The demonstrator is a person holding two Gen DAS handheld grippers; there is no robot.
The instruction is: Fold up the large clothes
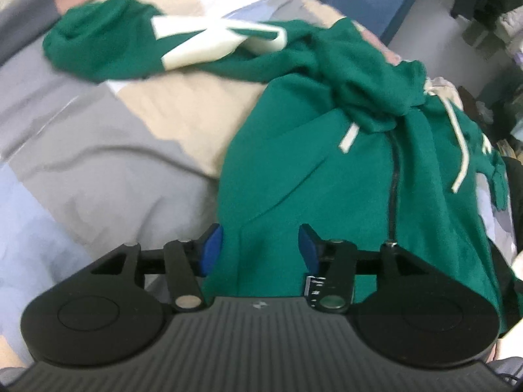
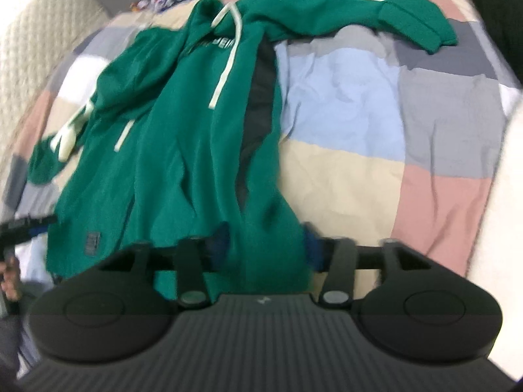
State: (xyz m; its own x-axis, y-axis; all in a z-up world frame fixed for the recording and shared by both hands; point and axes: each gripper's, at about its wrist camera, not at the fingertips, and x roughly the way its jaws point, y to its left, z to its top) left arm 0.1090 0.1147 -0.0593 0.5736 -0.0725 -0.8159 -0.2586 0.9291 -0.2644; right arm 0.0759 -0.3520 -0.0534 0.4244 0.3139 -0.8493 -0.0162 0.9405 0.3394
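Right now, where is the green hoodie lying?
In both wrist views the green hoodie lies spread on the patchwork bedcover, its hem nearest the cameras, between the blue-padded fingers.

The hoodie point(image 1: 327, 170) lies spread on the bed point(image 1: 114, 150), on top of the patchwork cover point(image 2: 359, 130). The hem end of it sits nearest both grippers. The left gripper point(image 1: 260, 248) hangs over that near edge, with cloth lying between its parted fingers point(image 1: 212, 248). The bare cover runs off to its left. Ahead of it the zip point(image 1: 394, 179) runs away up the garment toward the bunched hood point(image 1: 369, 91). One sleeve point(image 1: 108, 45) stretches out far ahead and to the left. The right gripper point(image 2: 264, 245) straddles a fold of the near edge. The other sleeve point(image 2: 376, 9) reaches far ahead and to its right, with open cover lying in between.
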